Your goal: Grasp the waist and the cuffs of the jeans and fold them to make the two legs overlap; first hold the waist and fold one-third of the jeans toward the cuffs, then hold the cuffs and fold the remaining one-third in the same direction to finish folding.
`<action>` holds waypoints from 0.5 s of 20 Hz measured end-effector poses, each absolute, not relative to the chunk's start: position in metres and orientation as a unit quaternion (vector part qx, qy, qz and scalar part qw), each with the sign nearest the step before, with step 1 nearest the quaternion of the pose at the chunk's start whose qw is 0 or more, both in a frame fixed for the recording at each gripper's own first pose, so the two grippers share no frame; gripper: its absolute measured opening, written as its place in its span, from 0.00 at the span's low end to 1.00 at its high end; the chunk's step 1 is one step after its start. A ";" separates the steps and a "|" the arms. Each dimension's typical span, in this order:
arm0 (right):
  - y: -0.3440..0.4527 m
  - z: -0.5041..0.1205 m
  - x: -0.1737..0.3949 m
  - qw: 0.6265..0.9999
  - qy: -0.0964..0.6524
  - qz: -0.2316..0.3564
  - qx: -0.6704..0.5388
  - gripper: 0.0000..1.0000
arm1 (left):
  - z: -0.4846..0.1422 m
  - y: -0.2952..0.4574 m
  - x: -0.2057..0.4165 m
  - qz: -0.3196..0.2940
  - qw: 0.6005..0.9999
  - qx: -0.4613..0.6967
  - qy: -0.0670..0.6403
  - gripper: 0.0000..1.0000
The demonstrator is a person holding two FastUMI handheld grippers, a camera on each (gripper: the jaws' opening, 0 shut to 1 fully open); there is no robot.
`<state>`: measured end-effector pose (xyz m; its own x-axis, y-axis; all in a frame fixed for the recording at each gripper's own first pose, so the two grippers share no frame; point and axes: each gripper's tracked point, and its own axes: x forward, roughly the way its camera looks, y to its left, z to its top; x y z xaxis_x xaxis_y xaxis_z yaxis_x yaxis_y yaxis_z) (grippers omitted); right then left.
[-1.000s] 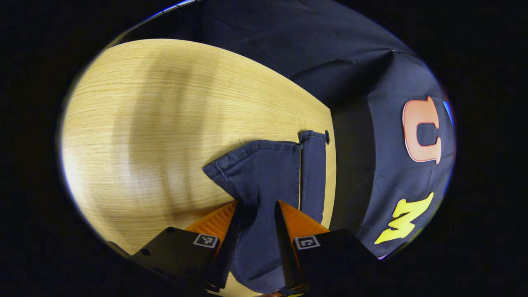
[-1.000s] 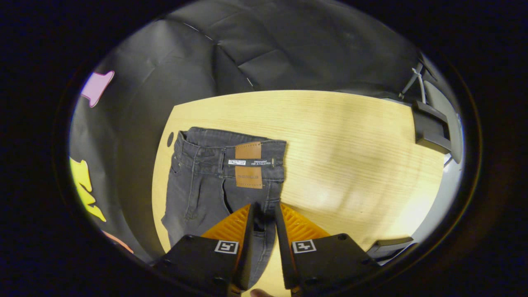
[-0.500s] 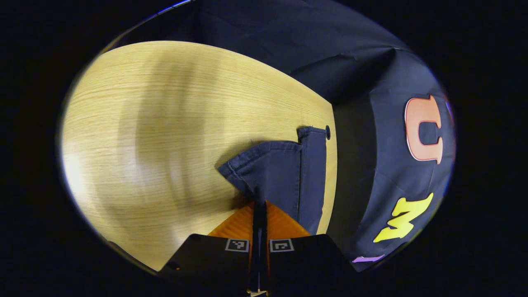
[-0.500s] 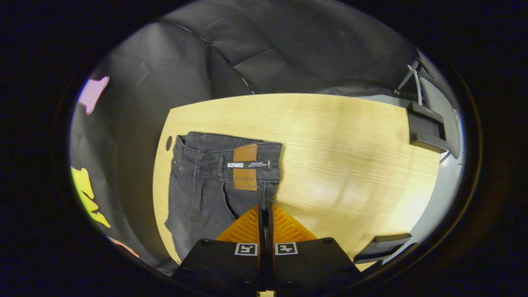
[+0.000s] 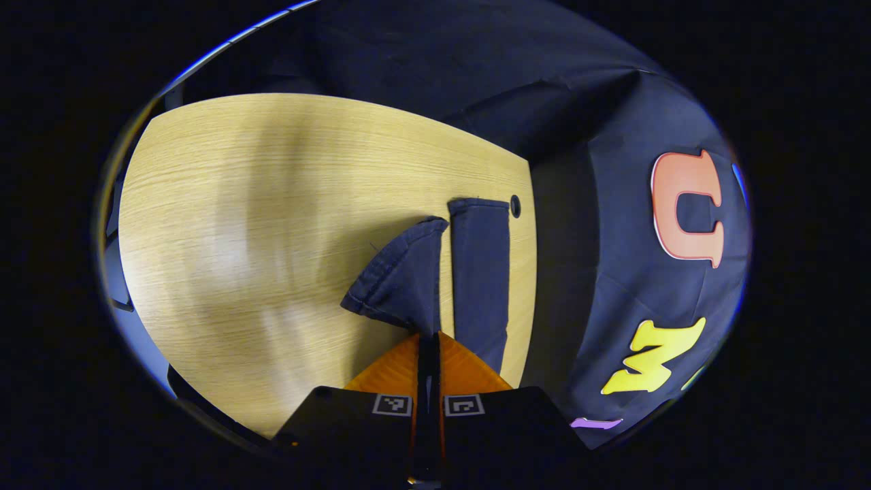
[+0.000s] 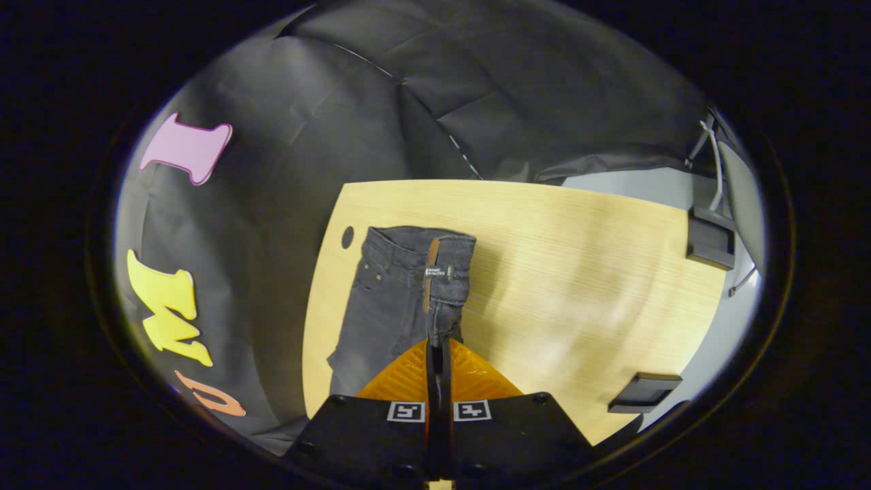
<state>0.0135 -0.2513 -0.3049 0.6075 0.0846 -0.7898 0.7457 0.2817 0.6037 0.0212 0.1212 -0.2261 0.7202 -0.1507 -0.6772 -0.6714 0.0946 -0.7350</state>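
Black cloth walls (image 6: pixel 517 88) close in behind a pale wooden desk (image 6: pixel 578 272) that takes up most of what I see. On it, along the desk's edge next to the cloth wall and by the small round hole (image 5: pixel 515 205) near its corner, lie the dark jeans (image 6: pixel 381 306).

From the right gripper view, the waist end is lifted and half turned, its tan patch (image 6: pixel 431 269) edge-on, and the right gripper (image 6: pixel 439 350) has its fingers pressed together on denim just below the waistband.

From the left gripper view, one leg lies flat along the desk edge while the other cuff (image 5: pixel 401 279) is raised. The left gripper (image 5: pixel 428 340) is clamped, seemingly on that raised cuff, though the contact itself is dim.
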 end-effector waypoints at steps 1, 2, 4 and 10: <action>-0.251 -0.297 0.020 0.709 0.373 -0.227 0.554 0.00 | -0.219 0.123 0.028 0.190 0.668 -0.644 0.320 0.04; -0.251 -0.289 0.026 0.709 0.371 -0.222 0.557 0.00 | -0.213 0.126 0.034 0.187 0.670 -0.643 0.320 0.04; -0.252 -0.278 0.041 0.712 0.369 -0.212 0.559 0.01 | -0.204 0.132 0.050 0.181 0.679 -0.635 0.322 0.04; -0.253 -0.265 0.103 0.725 0.374 -0.197 0.544 0.00 | -0.189 0.141 0.128 0.154 0.701 -0.612 0.333 0.04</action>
